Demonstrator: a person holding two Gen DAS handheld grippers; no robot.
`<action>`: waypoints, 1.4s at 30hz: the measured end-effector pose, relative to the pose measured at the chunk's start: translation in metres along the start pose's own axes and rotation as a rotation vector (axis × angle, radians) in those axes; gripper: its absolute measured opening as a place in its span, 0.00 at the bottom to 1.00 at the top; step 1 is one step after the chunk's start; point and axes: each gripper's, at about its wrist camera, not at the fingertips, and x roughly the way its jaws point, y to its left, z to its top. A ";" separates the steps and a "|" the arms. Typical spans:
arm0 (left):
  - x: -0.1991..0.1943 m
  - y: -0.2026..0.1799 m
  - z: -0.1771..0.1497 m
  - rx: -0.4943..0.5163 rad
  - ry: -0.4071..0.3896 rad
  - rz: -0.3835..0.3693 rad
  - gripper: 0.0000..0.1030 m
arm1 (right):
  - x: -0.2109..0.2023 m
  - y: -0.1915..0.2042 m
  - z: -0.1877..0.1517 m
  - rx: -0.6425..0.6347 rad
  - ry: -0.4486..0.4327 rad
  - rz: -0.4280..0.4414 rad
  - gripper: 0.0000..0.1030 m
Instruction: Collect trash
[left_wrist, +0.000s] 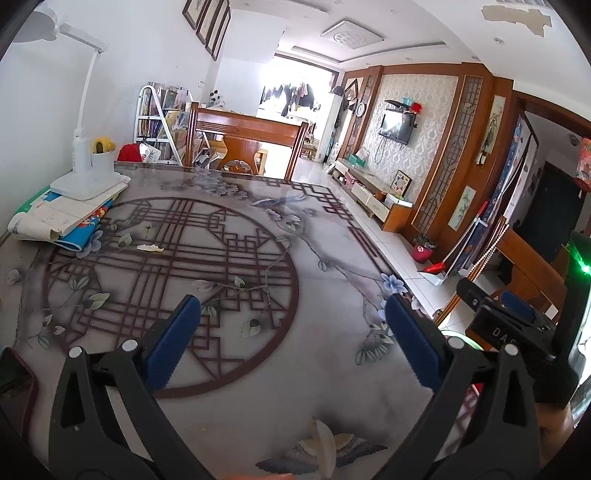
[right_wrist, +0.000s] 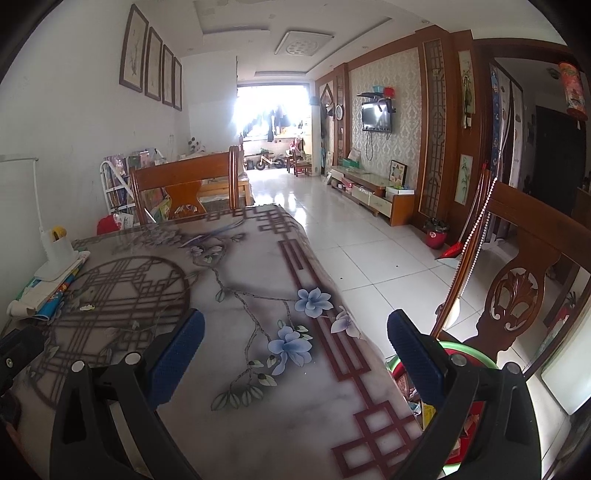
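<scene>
A pale peel scrap (left_wrist: 150, 248) lies on the patterned table (left_wrist: 332, 295) beyond my left gripper (left_wrist: 291, 314), which is open and empty above the table. The scrap also shows in the right wrist view (right_wrist: 87, 307). Another pale peel piece (left_wrist: 325, 446) lies on the table at the near edge, below the left gripper. My right gripper (right_wrist: 295, 326) is open and empty over the table's right edge. A green-rimmed red bin (right_wrist: 458, 402) with trash in it stands below the table edge under its right finger. The right gripper also shows in the left wrist view (left_wrist: 517, 321).
A white desk lamp (left_wrist: 86, 177) stands on papers and books (left_wrist: 62, 221) at the table's far left. A phone (left_wrist: 14, 380) lies at the near left. Wooden chairs stand at the far end (left_wrist: 247, 144) and right (right_wrist: 517, 280). A small red bin (right_wrist: 436, 234) stands by the wall.
</scene>
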 end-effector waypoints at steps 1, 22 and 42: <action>0.000 0.000 0.000 0.000 0.001 0.000 0.95 | 0.000 0.000 0.000 0.000 0.002 0.001 0.93; 0.001 0.000 0.000 0.000 0.003 0.000 0.95 | 0.005 0.004 -0.004 -0.028 0.032 0.012 0.93; 0.005 0.005 -0.006 -0.011 0.020 0.008 0.95 | 0.010 0.007 -0.007 -0.053 0.057 0.024 0.93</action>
